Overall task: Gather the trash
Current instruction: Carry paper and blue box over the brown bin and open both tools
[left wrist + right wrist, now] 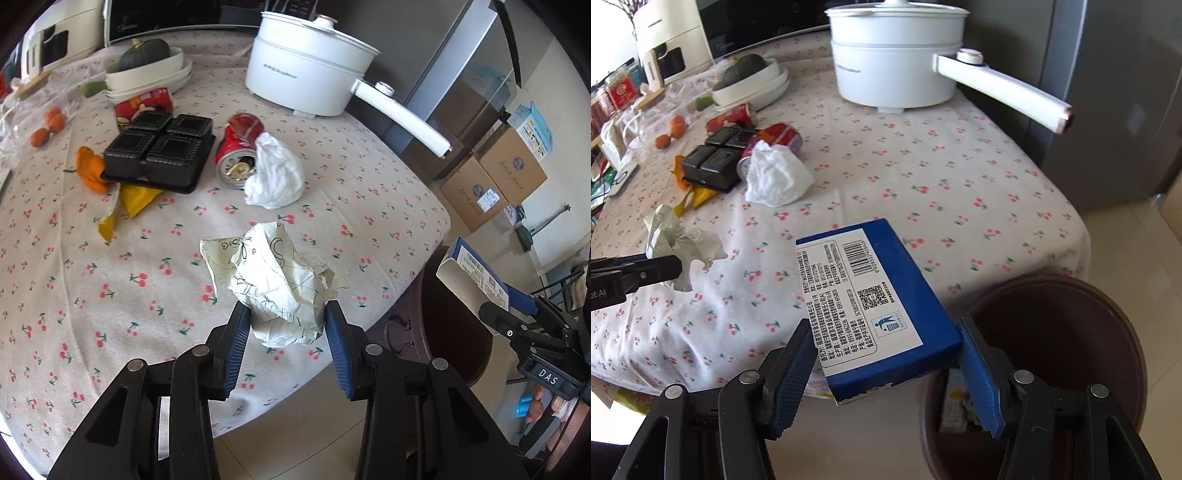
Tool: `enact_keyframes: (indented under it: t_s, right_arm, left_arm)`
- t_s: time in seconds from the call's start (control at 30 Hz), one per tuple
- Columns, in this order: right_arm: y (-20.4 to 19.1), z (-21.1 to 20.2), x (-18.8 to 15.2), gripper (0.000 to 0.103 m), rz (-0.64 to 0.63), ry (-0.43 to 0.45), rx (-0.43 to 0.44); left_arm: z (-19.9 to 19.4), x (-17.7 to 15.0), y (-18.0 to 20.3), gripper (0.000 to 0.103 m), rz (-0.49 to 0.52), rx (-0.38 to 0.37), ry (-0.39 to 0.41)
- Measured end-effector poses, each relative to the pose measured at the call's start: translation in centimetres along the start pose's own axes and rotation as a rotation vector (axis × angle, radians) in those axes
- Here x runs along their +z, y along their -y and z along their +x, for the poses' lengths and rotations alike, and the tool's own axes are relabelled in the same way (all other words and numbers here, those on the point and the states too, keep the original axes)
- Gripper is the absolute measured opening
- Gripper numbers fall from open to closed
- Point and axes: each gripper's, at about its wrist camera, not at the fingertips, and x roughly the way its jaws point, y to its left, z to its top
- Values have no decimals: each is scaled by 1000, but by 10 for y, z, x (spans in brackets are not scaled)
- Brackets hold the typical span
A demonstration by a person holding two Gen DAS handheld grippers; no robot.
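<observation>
My left gripper (288,314) is shut on a crumpled printed paper wrapper (273,280), held just above the cherry-print tablecloth (110,295) near the table's near edge. My right gripper (886,336) is shut on a blue carton (871,295) with a white label and barcode, held at the table's corner beside the dark brown bin (1071,332). In the left wrist view the carton (472,273) and right gripper show at the right, over the bin (436,295). In the right wrist view the wrapper (679,240) shows at the left. On the table lie a crushed red can (240,147), a white tissue wad (275,173), a black plastic tray (159,155) and orange peel (90,170).
A white electric pot (310,66) with a long handle (402,114) juts over the far table edge. Stacked white bowls with a green squash (147,62), a red packet (144,105) and small oranges (48,125) sit at the back left. Cardboard boxes (495,177) stand on the floor right.
</observation>
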Motion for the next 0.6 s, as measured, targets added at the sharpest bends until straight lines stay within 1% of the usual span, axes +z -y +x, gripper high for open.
enact_keyframes:
  t_s: [0.27, 0.6]
  right_arm:
    - [61, -9, -28, 65, 69, -27, -71]
    - [125, -24, -68, 66, 165, -59, -140]
  left_arm:
    - [29, -3, 74, 44, 93, -83, -36]
    - [65, -27, 170, 44, 238, -183, -93]
